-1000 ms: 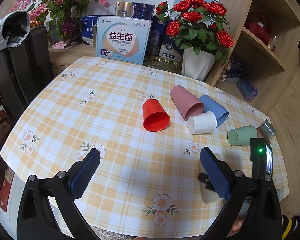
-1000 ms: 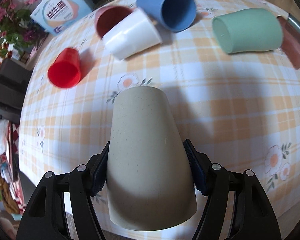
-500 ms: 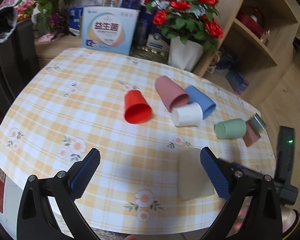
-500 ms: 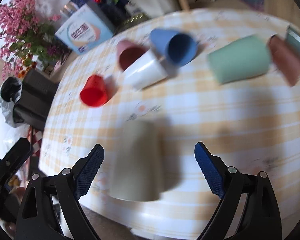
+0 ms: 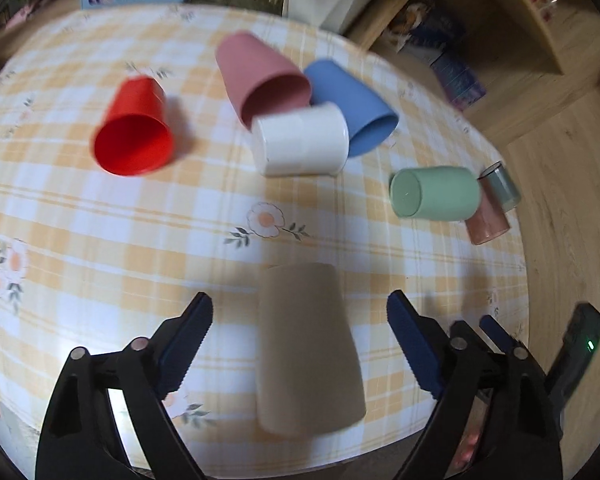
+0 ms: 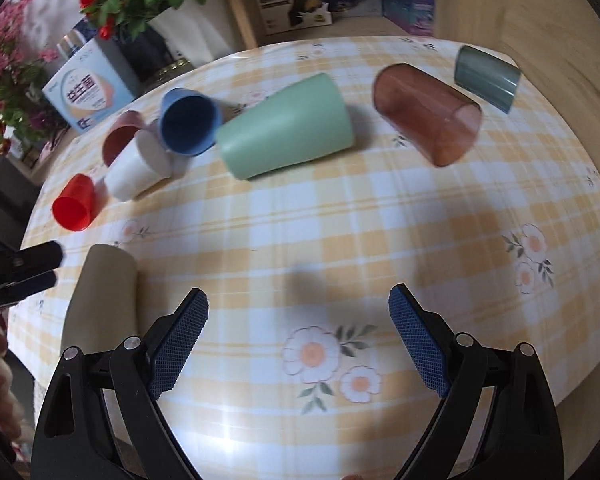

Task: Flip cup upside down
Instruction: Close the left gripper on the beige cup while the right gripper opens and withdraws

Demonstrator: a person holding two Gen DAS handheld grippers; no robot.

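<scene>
A beige cup (image 5: 306, 344) stands upside down near the table's front edge, between the fingers of my open left gripper (image 5: 300, 320), which do not touch it. It also shows at the left of the right wrist view (image 6: 102, 296). My right gripper (image 6: 298, 308) is open and empty over bare tablecloth, to the right of the beige cup. The left gripper's fingertips (image 6: 28, 268) show at the left edge of the right wrist view.
Several cups lie on their sides on the checked tablecloth (image 5: 100, 220): red (image 5: 134, 136), pink (image 5: 260, 74), white (image 5: 300, 140), blue (image 5: 352, 108), green (image 5: 436, 192), a clear brown tumbler (image 6: 428, 114) and a grey-green one (image 6: 486, 78). Boxes and flower pots stand behind.
My right gripper let go of the beige cup, left it standing upside down and moved off to the right. My left gripper came forward around the cup.
</scene>
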